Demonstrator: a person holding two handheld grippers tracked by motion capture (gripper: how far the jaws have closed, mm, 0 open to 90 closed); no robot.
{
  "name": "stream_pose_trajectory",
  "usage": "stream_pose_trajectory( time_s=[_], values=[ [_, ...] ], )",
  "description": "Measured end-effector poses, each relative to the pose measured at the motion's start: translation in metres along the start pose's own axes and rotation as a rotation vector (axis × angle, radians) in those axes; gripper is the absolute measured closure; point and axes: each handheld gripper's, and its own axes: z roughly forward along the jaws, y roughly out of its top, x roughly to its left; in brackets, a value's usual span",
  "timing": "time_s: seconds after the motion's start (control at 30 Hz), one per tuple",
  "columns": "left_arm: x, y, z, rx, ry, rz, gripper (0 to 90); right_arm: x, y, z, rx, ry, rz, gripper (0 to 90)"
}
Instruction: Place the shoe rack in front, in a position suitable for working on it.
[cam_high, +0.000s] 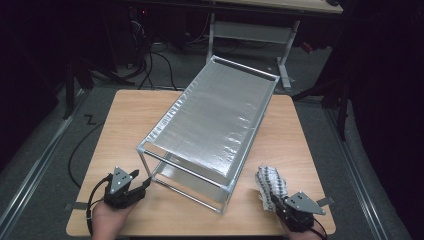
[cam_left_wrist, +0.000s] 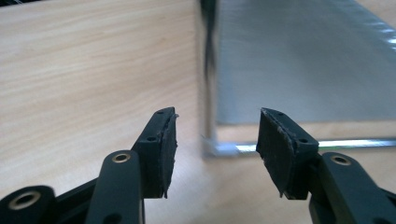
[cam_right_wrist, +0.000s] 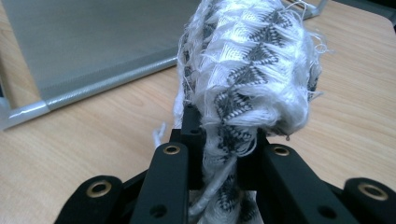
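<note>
Right gripper (cam_high: 274, 198) sits at the near right corner of the table (cam_high: 125, 115), jaws pinched tight on a bunched white-and-black woven cloth (cam_high: 270, 182); in the right gripper view the cloth (cam_right_wrist: 247, 79) bulges up above the pads, frayed threads hanging. Left gripper (cam_high: 141, 181) is at the near left, jaws spread with nothing between them, pointing at the near corner post of the metal shelf rack (cam_high: 210, 125), close to it but not touching. In the left gripper view that post (cam_left_wrist: 208, 79) stands just beyond the gap between the pads. Step in hand looks like the cloth held ready beside the rack, left hand free of the frame. Next move probably calls for carrying the cloth over to the mesh shelf, either to lay it there or wipe; the rack may slide if unbraced.
</note>
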Motion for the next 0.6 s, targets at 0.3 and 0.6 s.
stream_pose_trajectory(
  time_s=[0.3,0.6],
  values=[
    [-0.037,-0.004,-0.014,-0.005,-0.075,0.086,47.1,-0.002,0.012,0.018,-0.003,0.015,0.006,77.5],
    [-0.094,0.006,0.001,-0.048,-0.256,0.187,45.9,-0.002,0.011,0.016,-0.006,0.010,-0.006,77.3]
  ],
)
